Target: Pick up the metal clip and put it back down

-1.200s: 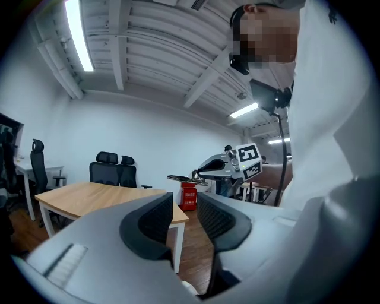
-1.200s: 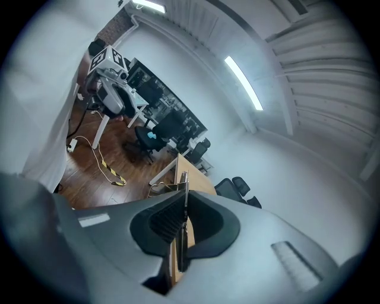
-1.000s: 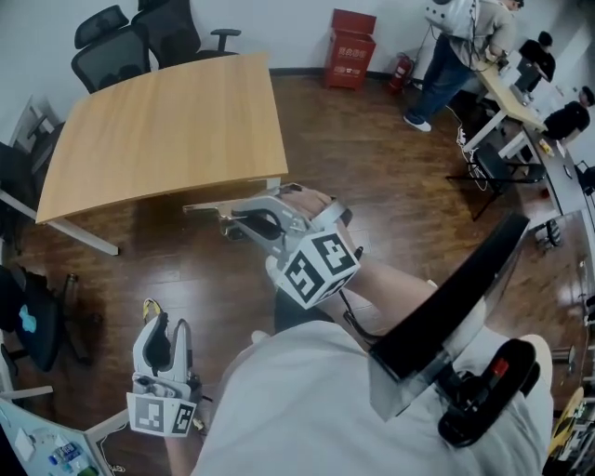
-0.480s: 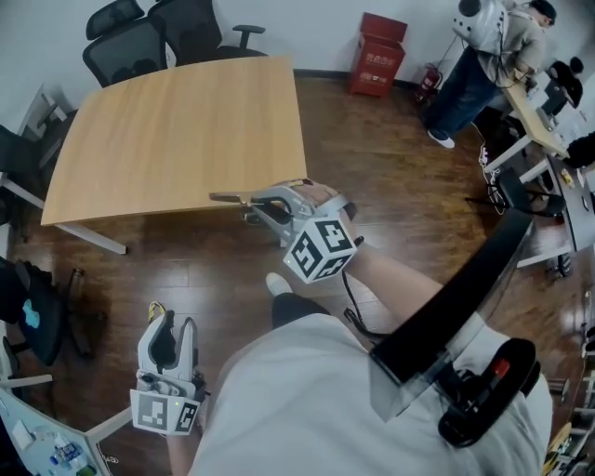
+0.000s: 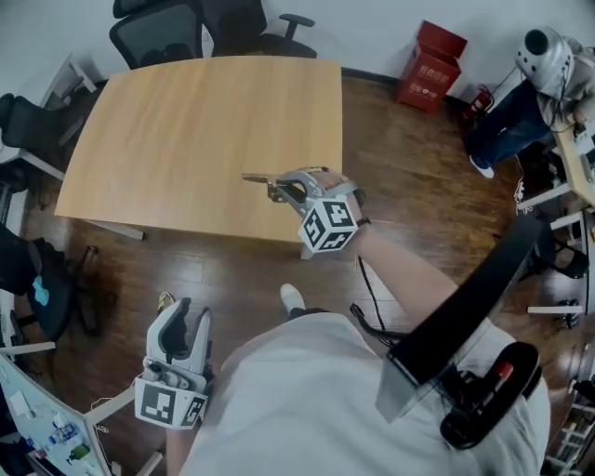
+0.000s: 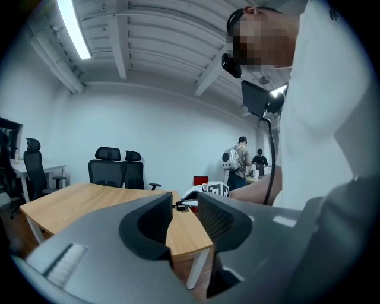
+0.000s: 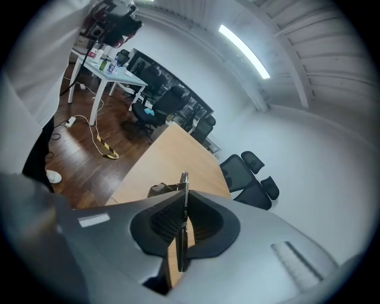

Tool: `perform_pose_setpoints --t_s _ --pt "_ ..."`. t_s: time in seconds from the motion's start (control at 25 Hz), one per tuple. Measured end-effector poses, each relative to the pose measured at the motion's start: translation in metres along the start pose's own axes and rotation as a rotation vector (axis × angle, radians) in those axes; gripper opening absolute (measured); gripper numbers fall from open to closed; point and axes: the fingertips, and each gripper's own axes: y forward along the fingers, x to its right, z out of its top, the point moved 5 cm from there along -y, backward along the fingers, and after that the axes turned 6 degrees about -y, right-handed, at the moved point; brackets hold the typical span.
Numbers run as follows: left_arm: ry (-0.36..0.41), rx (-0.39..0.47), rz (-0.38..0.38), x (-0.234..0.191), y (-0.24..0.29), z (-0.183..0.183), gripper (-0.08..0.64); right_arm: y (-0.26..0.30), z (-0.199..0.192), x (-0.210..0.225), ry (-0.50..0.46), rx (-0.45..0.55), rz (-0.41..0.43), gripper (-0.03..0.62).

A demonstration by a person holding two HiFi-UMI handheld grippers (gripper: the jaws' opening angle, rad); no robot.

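The metal clip point(image 5: 263, 178) is a thin silvery strip, held level over the near part of the wooden table point(image 5: 186, 121). My right gripper point(image 5: 284, 187) is shut on it, the strip sticking out to the left past the fingertips. In the right gripper view the clip point(image 7: 184, 179) stands edge-on, pinched between the two dark pads of the right gripper point(image 7: 185, 202), with the table point(image 7: 169, 155) below. My left gripper point(image 5: 185, 321) hangs low at the left over the floor. Its jaws point(image 6: 184, 217) stand apart with nothing between them.
Black office chairs point(image 5: 195, 28) stand behind the table and another point(image 5: 33, 279) to the left. A red box point(image 5: 429, 63) sits by the back wall. A person point(image 5: 530, 102) stands at the far right by desks. Dark wood floor point(image 5: 409, 177) surrounds the table.
My right gripper has carried the clip forward from over the floor to above the table's near edge. The left gripper has stayed low at my side.
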Motion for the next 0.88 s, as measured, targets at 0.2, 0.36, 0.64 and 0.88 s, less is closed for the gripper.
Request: perform_pose_setpoints --t_s 0.2,0.36,0.64,0.88 --pt "-0.018 -0.025 0.072 -0.004 0.029 0.01 0.12 0.051 -0.045 0.004 -0.011 -0.005 0.054 0.006" --pt "-0.029 -0.044 0.101 -0.012 0.042 0.01 0.12 0.086 -0.075 -0.001 -0.031 -0.039 0.067 0.006" --pt "-0.038 -0.096 0.148 -0.025 0.053 0.007 0.12 0.13 -0.105 -0.024 -0.077 -0.085 0.096 0.006" --pt "-0.047 -0.123 0.16 -0.032 0.049 0.01 0.12 0.142 -0.114 -0.051 -0.061 -0.079 0.154 0.011"
